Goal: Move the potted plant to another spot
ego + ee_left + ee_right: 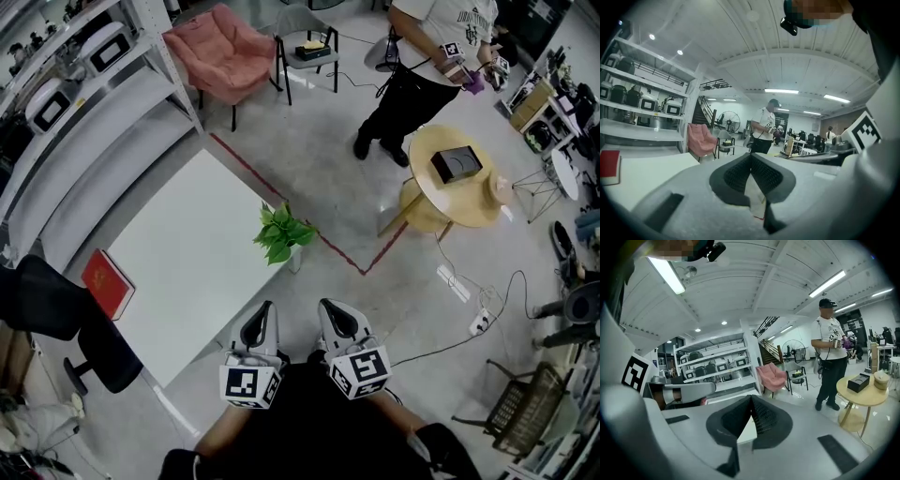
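Note:
The potted plant (281, 232), green leaves in a small white pot, stands on the near right corner of the white table (187, 253). My left gripper (266, 309) and right gripper (328, 307) are side by side low in the head view, a short way in front of the plant and apart from it. Both point roughly toward it. In the left gripper view the left gripper (750, 157) has its dark pads meeting at the tips with nothing between them. The right gripper (751, 398) is likewise shut and empty. Neither gripper view shows the plant; the jaws block it.
A red book (108, 283) lies on the table's left edge. Shelving (84, 112) runs along the left, with a black office chair (56, 309) beside the table. A pink chair (220, 52), a standing person (422, 66) and a round wooden table (459, 197) stand beyond.

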